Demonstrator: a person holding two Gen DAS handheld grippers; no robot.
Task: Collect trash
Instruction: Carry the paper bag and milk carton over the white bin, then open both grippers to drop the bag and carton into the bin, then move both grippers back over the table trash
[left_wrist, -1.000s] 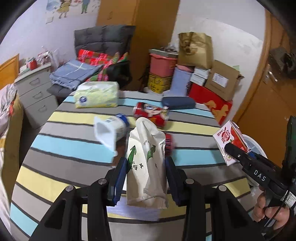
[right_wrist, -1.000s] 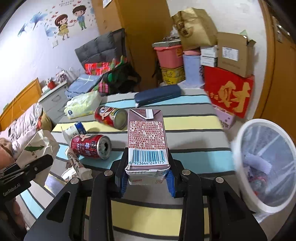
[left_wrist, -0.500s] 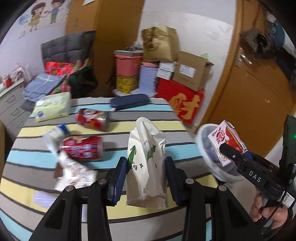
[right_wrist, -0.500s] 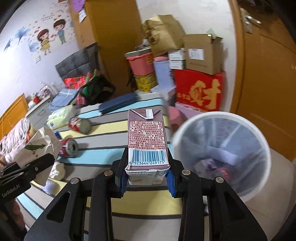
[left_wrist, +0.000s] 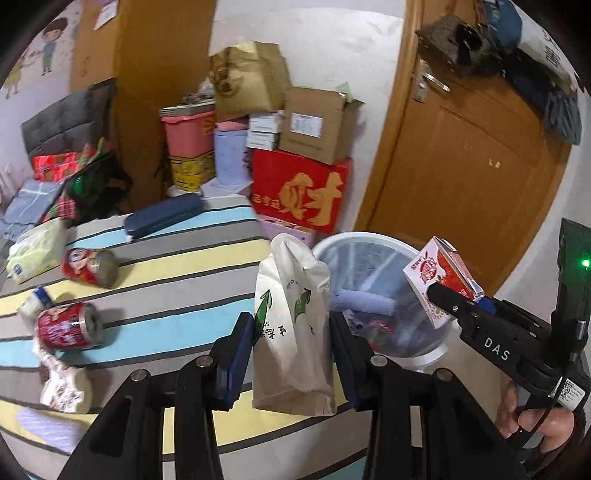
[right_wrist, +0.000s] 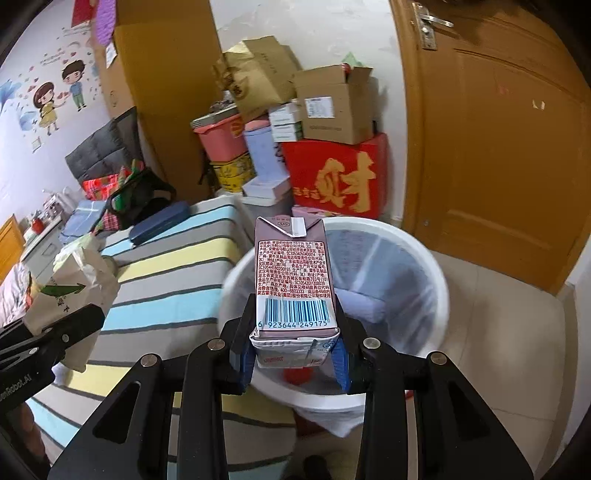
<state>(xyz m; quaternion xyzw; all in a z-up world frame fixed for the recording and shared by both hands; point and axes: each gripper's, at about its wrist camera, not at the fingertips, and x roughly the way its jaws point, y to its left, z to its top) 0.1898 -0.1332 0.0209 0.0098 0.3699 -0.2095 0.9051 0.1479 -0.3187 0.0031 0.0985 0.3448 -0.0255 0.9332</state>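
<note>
Here the right gripper (right_wrist: 294, 343) has its jaws clamped on the lower end of a milk carton (right_wrist: 294, 280), which stands upright in the centre of the right wrist frame: mauve-brown sides, dense red print, a blue barcode near the bottom and a white folded tab at the top. It sits in front of the white trash bin (right_wrist: 436, 273), whose rim curves across the middle right; inside, a pale liner and some crumpled items show. In the left wrist view the left gripper (left_wrist: 291, 347) pinches a cream paper bag (left_wrist: 291, 325) at lower centre, printed with green arrows and dark characters, its top crumpled open. To its right the carton's red-and-white face (left_wrist: 432, 273) appears over the bin (left_wrist: 354, 240). On the striped tablecloth (left_wrist: 177, 280) at left lie two red cans (left_wrist: 68, 326), a small white bottle (left_wrist: 31, 303) and a crumpled wrapper (left_wrist: 61, 384).
</note>
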